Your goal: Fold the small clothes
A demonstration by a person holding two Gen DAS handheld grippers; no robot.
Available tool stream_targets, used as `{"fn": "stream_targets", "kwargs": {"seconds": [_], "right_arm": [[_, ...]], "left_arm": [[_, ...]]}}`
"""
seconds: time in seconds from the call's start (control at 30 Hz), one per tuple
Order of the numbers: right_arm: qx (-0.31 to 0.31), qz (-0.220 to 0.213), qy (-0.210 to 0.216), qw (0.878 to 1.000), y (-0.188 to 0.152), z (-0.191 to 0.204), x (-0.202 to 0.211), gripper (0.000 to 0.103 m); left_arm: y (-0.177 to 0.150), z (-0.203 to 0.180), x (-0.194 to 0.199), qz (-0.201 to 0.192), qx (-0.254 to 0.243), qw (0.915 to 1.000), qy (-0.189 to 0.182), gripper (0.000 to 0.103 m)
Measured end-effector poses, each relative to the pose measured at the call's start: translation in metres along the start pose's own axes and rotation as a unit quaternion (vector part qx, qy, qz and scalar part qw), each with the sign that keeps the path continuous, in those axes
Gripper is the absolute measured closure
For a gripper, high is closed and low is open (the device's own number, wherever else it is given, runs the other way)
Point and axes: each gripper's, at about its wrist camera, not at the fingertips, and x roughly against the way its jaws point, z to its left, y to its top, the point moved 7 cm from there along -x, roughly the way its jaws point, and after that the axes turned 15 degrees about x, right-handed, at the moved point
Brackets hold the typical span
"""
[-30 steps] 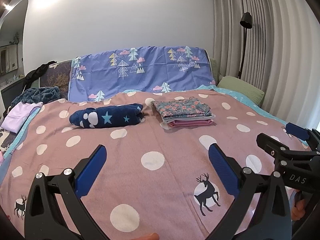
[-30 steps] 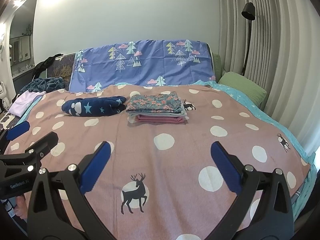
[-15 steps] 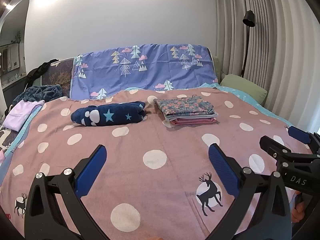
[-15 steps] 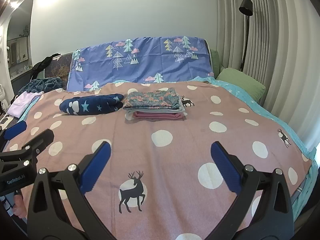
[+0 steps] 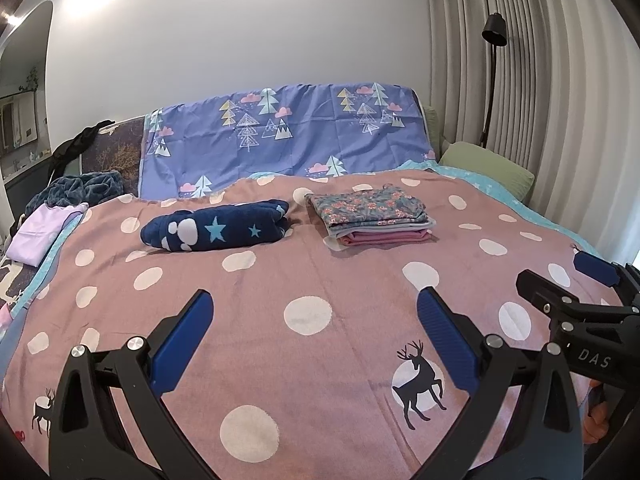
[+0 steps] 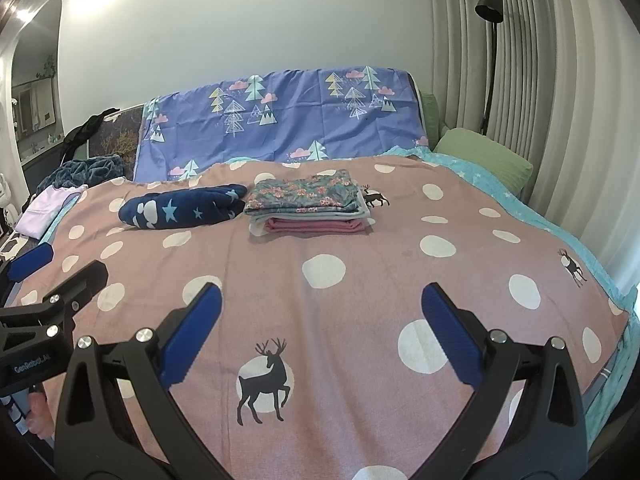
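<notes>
A stack of folded clothes (image 5: 372, 216) (image 6: 306, 206), a floral piece over grey and pink ones, lies far back on the pink dotted bedspread (image 5: 308, 312) (image 6: 324, 272). Left of it sits a folded navy garment (image 5: 216, 230) (image 6: 182, 210) with stars and clouds. My left gripper (image 5: 316, 308) hangs open over the near half of the bed with nothing between its blue pads. My right gripper (image 6: 322, 302) is likewise open and empty. Each gripper shows at the edge of the other's view.
A blue tree-print sheet (image 5: 288, 136) covers the headboard. A green pillow (image 5: 488, 164) lies at the back right beside grey curtains and a black floor lamp (image 5: 494, 36). A lilac garment (image 5: 44, 228) and a dark teal bundle (image 5: 80, 188) sit at the left edge.
Both views have shifted slightly, the cameras rising and tilting a little. Nothing on the bed has moved, and both grippers stay open.
</notes>
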Motion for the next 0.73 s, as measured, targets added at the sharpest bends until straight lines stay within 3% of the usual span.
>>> {"fn": "stream_targets", "kwargs": {"seconds": [0.73], "right_arm": [[-0.007, 0.006, 0.005, 1.000, -0.0096, -0.0032, -0.0051, 0.002]], "left_arm": [[-0.0060, -0.0082, -0.0021, 0.011, -0.011, 0.9999, 0.003, 0.001]]}}
